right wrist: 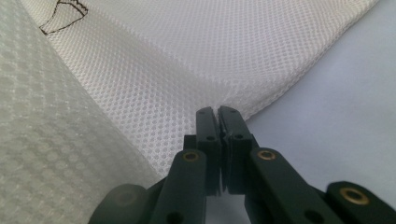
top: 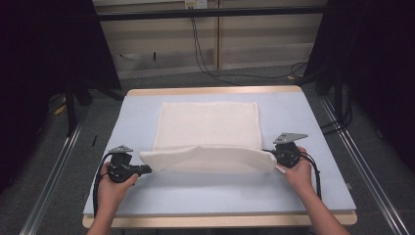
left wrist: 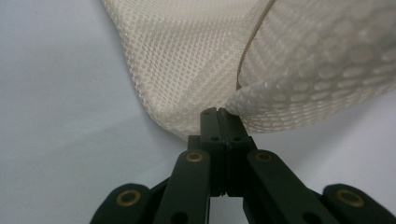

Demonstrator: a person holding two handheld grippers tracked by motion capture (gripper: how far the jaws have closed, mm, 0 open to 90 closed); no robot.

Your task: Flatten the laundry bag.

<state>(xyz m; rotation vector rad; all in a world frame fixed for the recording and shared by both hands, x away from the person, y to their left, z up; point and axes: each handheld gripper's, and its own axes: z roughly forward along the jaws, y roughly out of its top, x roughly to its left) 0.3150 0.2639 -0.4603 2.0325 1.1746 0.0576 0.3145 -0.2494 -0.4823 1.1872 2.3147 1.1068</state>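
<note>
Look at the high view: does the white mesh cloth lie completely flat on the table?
No, the white mesh cloth has its near edge lifted and folded between the two grippers.

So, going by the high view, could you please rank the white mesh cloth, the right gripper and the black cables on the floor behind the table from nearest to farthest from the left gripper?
1. White mesh cloth: its near left corner is clamped in the left gripper.
2. Right gripper: across the table, on the cloth's near right corner.
3. Black cables: on the floor beyond the table's far edge.
</note>
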